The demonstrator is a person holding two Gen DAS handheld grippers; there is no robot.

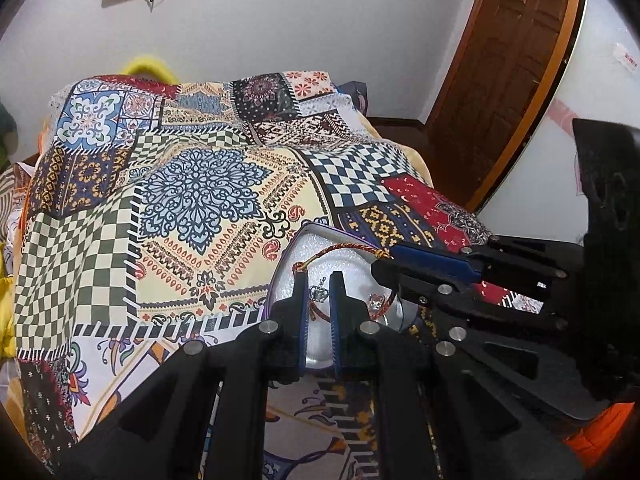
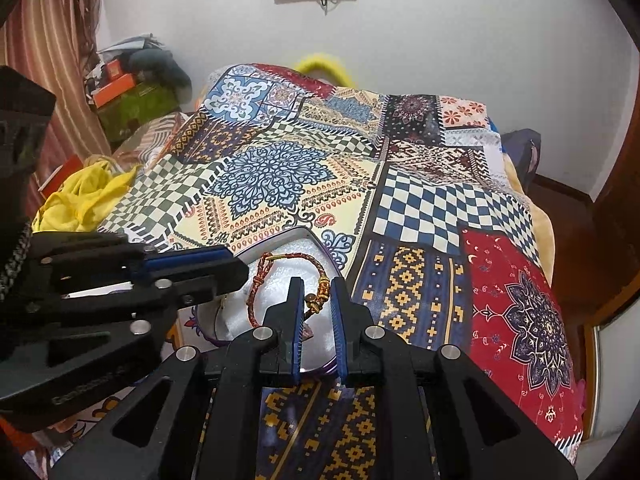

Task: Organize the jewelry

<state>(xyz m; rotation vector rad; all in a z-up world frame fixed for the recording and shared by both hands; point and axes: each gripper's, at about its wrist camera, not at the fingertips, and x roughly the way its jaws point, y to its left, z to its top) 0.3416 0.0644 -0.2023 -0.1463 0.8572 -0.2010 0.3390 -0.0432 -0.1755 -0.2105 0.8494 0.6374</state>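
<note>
1. The bed is covered by a patchwork-print spread with checkered, floral and medallion panels in blue, red, cream and green.
2. A tin tray with a purple rim and white padded lining lies on the spread near its front edge.
3. A yellow cloth lies crumpled at the bed's left side.

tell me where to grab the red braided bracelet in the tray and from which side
Grip the braided bracelet on its bare cord arc, away from the gold clasp beads. Come from above, jaws straddling the cord: it lies flat on the tray's white padding, so probably no side gives purchase.
</note>
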